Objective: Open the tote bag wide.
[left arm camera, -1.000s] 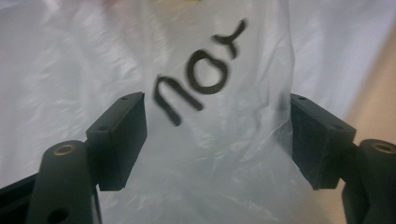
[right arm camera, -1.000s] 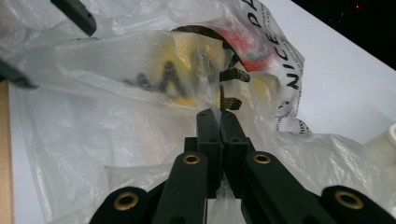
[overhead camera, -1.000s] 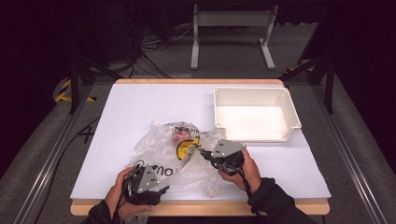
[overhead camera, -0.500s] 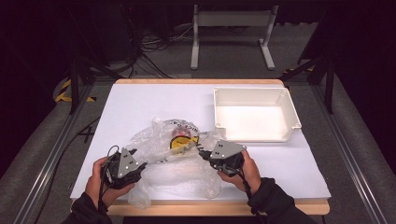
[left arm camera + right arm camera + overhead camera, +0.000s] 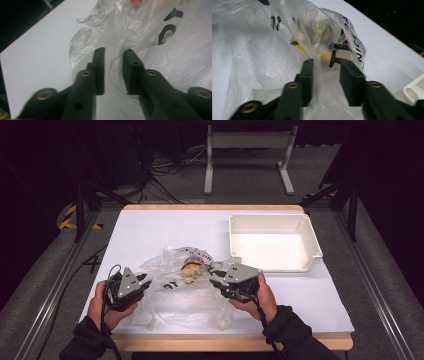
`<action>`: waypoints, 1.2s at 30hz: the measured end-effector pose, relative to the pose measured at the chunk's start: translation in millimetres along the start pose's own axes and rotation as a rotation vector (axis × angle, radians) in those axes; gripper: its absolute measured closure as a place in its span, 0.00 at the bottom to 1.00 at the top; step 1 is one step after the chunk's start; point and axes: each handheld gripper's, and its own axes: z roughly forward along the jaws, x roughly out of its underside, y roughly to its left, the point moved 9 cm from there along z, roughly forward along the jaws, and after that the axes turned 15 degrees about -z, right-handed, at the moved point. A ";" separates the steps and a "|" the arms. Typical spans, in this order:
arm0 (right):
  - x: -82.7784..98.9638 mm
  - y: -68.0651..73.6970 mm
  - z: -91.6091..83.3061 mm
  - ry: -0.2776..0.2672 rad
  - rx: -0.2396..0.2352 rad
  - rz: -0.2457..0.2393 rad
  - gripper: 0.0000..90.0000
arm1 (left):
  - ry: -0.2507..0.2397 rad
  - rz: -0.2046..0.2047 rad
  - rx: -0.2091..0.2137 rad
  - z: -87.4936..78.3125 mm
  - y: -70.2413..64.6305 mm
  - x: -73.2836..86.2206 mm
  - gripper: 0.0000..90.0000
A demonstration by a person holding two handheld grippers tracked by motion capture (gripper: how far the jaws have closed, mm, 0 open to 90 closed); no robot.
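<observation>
The plastic bag, clear and crinkled with black lettering, lies on the bench toward its near edge, roughly midway between the left and right edges. We see it spread loosely over the white surface, reaching from the left gripper across to the right gripper. Going down in size, the white tray stands near the bench's far right corner, well apart from the left gripper and just beyond the bag's right side (its near left corner sits close to the film, though we cannot tell whether they touch).

Inside the bag we make out a yellow item under the film, with something red beside it in the left gripper view; the folds blur them too much to say what they are.

The left gripper sits at the bag's left edge. Its jaws have just been closing, and a gap remains between them with a fold of film rising through it; we cannot see the pads pressing on it.

The right gripper sits at the bag's right side, pointing toward the lettering. Its jaws have just been opening and now stand apart, with a ridge of film lying against the left one and nothing pinched.
</observation>
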 end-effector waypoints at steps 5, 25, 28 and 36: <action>-8.9 -4.9 -9.0 -0.044 -0.007 0.011 0.55 | -0.026 -0.019 0.037 0.9 1.5 -8.5 0.95; -35.8 -5.3 -46.8 -0.146 0.017 -0.016 0.38 | -0.058 -0.033 0.092 7.4 -5.3 -28.9 0.99; -39.9 -0.4 -50.8 -0.157 0.001 -0.033 0.38 | -0.054 -0.031 0.090 10.5 -7.1 -30.9 1.00; -40.1 19.9 -36.9 -0.110 -0.046 -0.051 0.20 | -0.031 -0.023 0.088 21.9 -16.5 -38.4 1.00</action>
